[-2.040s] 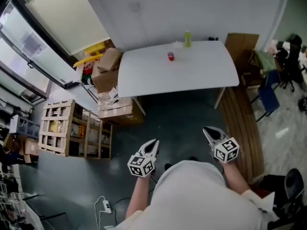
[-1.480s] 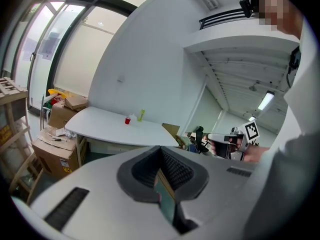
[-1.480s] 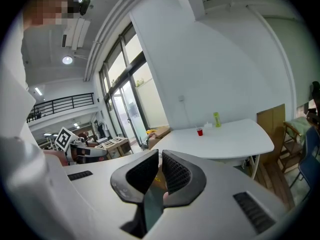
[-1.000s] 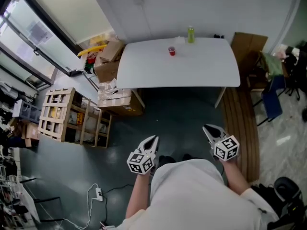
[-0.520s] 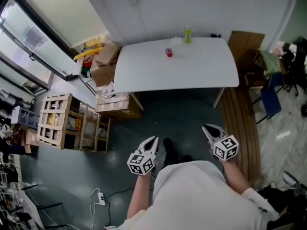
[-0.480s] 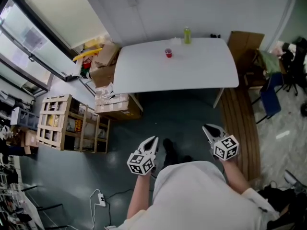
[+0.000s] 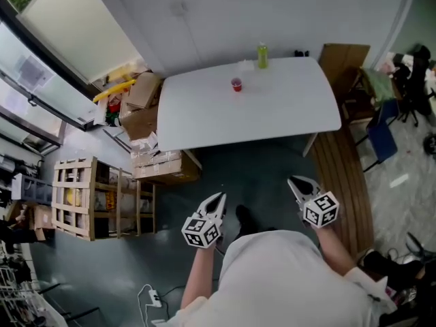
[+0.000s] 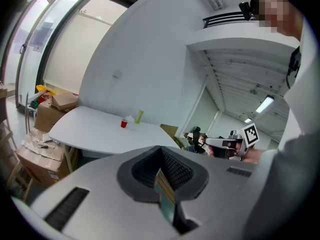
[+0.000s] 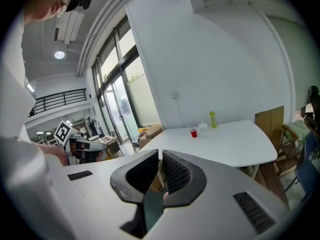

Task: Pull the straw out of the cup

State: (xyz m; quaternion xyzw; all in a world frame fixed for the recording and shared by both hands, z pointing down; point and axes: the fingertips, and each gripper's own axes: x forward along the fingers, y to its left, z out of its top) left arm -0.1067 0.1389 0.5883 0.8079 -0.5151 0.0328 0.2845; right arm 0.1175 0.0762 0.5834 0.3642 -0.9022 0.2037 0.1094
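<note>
A small red cup [image 7: 236, 84] stands near the far edge of a white table [image 7: 272, 111], well ahead of me; its straw is too small to make out. The left gripper view shows the cup [image 8: 123, 123] far off, and so does the right gripper view [image 9: 193, 132]. My left gripper [image 7: 221, 197] and right gripper [image 7: 293, 181] are held in front of my body over the dark floor, far short of the table. Both point toward the table, jaws together, with nothing between them.
A green bottle [image 7: 262, 55] stands behind the cup at the wall. Cardboard boxes [image 7: 146, 101] pile up at the table's left end, a wooden crate rack [image 7: 102, 196] stands further left. A wooden board [image 7: 344, 63] and chairs [image 7: 381, 138] are on the right. A power strip [image 7: 151, 296] lies on the floor.
The table has drawn a little nearer and shifted in view as I walk toward it. Both grippers keep the same pose in front of me, still shut.
</note>
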